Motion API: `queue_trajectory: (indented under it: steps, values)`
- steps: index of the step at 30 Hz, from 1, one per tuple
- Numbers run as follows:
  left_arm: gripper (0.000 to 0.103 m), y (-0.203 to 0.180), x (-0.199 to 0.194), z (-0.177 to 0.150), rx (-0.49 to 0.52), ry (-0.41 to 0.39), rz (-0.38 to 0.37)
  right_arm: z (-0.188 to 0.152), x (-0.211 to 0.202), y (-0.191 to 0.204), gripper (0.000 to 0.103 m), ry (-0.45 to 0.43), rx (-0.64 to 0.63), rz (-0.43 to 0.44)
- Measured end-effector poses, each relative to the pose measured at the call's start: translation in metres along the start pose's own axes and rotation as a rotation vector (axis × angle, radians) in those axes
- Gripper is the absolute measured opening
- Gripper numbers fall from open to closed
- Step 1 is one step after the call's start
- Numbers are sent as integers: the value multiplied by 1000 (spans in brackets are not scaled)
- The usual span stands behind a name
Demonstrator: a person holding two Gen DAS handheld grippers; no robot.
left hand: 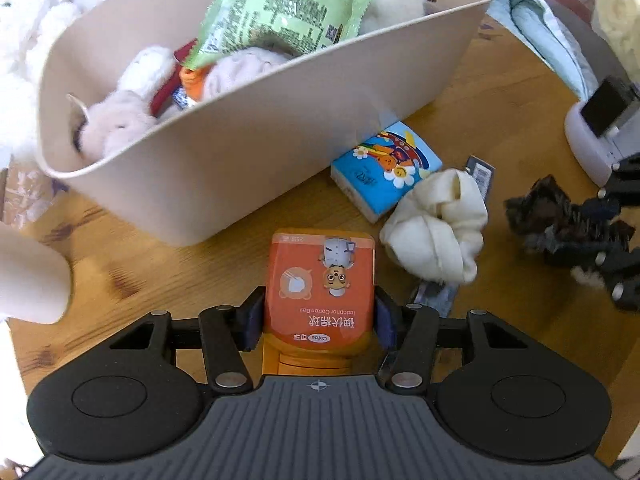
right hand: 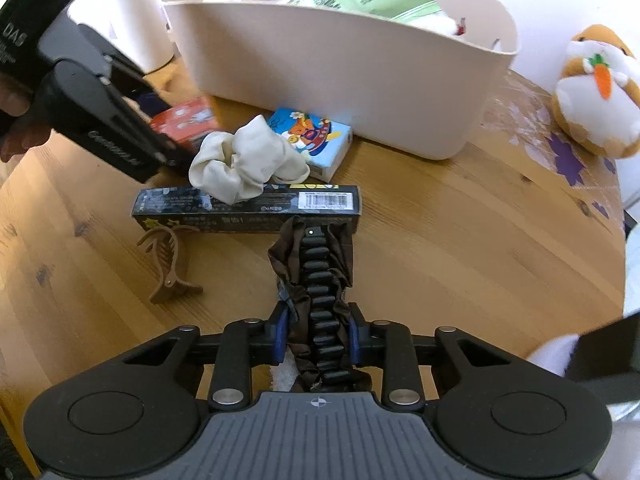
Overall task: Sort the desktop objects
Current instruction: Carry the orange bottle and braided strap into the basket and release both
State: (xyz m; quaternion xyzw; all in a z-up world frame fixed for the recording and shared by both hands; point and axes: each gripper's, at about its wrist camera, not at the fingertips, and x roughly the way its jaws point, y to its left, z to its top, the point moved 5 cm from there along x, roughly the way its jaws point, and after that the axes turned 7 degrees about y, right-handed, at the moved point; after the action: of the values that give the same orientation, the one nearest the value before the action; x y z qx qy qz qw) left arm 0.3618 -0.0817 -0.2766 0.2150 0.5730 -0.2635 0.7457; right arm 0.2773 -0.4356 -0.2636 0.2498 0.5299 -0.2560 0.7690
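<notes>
Currently the left gripper (left hand: 318, 322) clamps the orange cotton-ball pack (left hand: 322, 280), long axis pointing ahead toward the beige bin (left hand: 280, 128) just beyond; the right gripper (right hand: 318, 338) clamps a dark scrunchie (right hand: 316, 280).

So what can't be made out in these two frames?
- Left wrist: lower end of the orange cotton-ball pack, hidden behind the left gripper.
- Left wrist: long dark box, mostly under the cream fabric scrunchie.
- Right wrist: red pack, blurred.
</notes>
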Motion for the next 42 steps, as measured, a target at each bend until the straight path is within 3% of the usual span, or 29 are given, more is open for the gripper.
queue_trajectory:
  steps: [11,26,31,35,42]
  values:
    - [55,24,-72,-16,46,-102,35,2,-57,-9,27,-78,19,-35]
    - [55,41,-144,23,55,-260,62,66,-142,-58,27,-301,111,-86]
    - [55,51,-151,47,23,-291,99,93,-158,-73,27,-375,176,-85]
    - [55,64,-150,68,-54,-321,84,115,-156,-83,27,-413,264,-56]
    - [55,79,-128,97,-130,-322,74,159,-139,-89,27,-410,327,-26]
